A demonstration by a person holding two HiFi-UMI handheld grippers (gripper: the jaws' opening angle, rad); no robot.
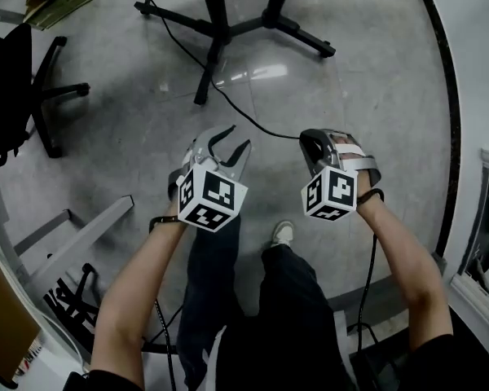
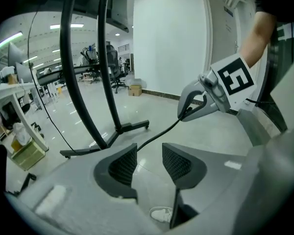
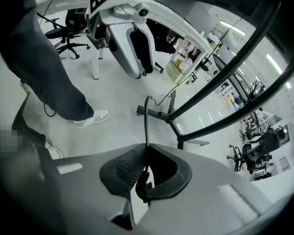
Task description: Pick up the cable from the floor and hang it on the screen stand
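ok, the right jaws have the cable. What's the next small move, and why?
Probably carry the right gripper forward and up toward the screen stand. Its jaws are shut on the cable, which runs off across the floor past the stand's legs. The left gripper is open and empty, so nothing else needs grasping first.

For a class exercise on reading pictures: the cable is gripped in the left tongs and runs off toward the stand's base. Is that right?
Not quite. The cable is gripped in the right tongs, as the right gripper view shows. The left tongs stand open with nothing between them. The cable does run off toward the stand's base.
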